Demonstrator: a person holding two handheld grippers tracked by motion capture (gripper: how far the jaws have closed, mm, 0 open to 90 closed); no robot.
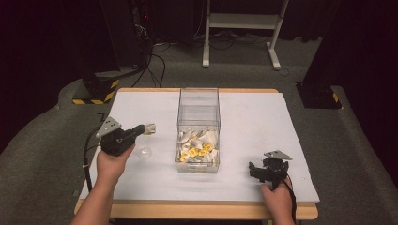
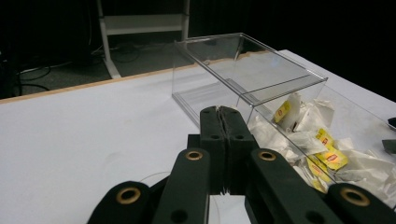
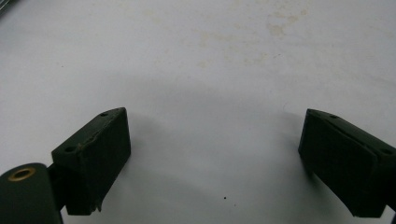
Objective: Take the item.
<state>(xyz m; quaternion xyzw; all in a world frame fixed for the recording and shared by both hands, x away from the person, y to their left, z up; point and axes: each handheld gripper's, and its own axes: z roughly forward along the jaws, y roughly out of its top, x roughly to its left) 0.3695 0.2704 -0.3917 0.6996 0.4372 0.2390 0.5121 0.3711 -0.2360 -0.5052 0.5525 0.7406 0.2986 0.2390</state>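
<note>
My right gripper (image 1: pixel 256 169) sits low at the near right of the white-covered table (image 1: pixel 263 126), jaws spread wide with bare tabletop between the pads (image 3: pixel 95 158); nothing is held. My right hand (image 1: pixel 278 199) grips it from behind.

My left gripper (image 1: pixel 146 128) is farther up on the left side, above the cloth, pointing toward the box. Its jaws are clenched flat together in the left gripper view (image 2: pixel 223 112). In the high view a small pale paper-wrapped tea bag (image 1: pixel 149 127) shows at the tips, apparently pinched there; the left gripper view does not show it. Just beneath and nearer, a clear round disc-like piece (image 1: pixel 143 152) lies on the cloth; I cannot tell what it is.

Mid-table stands the clear rectangular plastic box (image 1: pixel 199 101), long axis running away from me. Its near half holds a heap of white and yellow-labelled tea bags (image 1: pixel 199 149); the far half looks bare.

Beyond the table edge: grey carpet and a white desk frame (image 1: pixel 244 23).
</note>
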